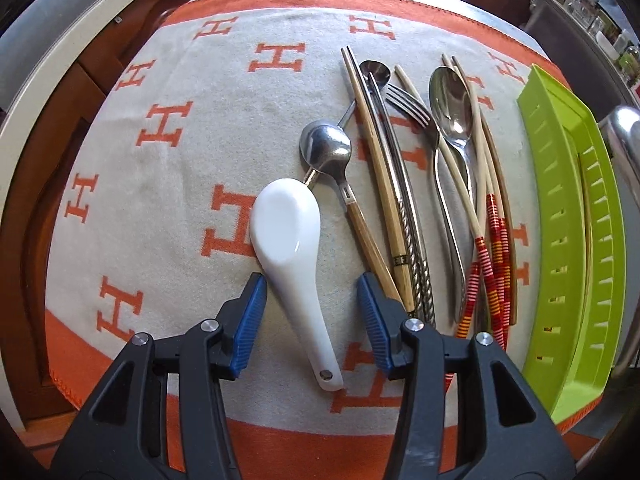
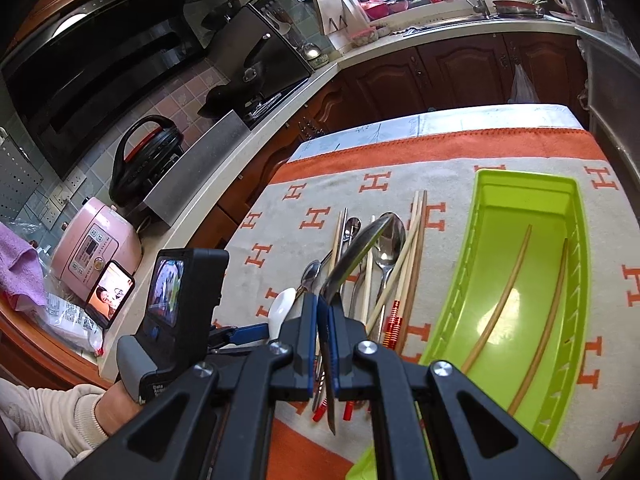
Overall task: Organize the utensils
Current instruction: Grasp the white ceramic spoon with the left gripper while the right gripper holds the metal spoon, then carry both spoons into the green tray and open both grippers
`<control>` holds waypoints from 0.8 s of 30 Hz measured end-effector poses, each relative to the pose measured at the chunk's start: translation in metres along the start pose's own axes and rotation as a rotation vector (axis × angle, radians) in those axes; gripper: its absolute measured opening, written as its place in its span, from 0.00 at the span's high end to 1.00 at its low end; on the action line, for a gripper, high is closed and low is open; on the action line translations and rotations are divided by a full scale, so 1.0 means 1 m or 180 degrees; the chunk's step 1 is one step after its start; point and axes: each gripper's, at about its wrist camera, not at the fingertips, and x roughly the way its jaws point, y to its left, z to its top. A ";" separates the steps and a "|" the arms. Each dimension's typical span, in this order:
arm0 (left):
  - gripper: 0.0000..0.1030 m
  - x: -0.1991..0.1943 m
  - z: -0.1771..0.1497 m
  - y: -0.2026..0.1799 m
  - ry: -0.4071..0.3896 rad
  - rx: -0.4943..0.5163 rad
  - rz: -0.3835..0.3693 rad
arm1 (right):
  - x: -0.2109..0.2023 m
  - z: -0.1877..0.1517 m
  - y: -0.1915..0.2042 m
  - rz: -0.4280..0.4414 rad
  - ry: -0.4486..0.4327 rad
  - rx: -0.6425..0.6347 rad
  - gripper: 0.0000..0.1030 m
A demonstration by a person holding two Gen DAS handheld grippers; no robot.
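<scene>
Right gripper [image 2: 323,316] clamps a steel spoon [image 2: 360,250].
Left gripper [image 1: 312,300], wide open, straddles the white spoon [image 1: 290,236] handle.

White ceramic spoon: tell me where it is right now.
In the left wrist view the white ceramic spoon lies on the H-patterned cloth, its handle between the open fingers of the left claw, just left of the wooden-handled metal spoon.

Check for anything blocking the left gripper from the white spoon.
Nothing visible does. The left gripper is open, its fingers either side of the white spoon handle; the wood-handled spoon only touches its bowl tip.
</scene>
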 end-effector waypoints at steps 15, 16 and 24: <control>0.85 -0.009 -0.014 0.052 0.0045 -0.0568 -0.0530 | -0.013 -0.010 -0.016 -0.0093 -0.0064 0.0134 0.95; 0.86 -0.011 -0.017 0.056 0.0038 -0.0614 -0.0624 | -0.013 -0.011 -0.017 -0.0116 -0.0062 0.0136 0.95; 0.86 -0.046 -0.020 0.059 -0.0204 -0.0596 -0.0977 | -0.017 -0.016 -0.028 -0.0250 -0.0039 0.0239 0.95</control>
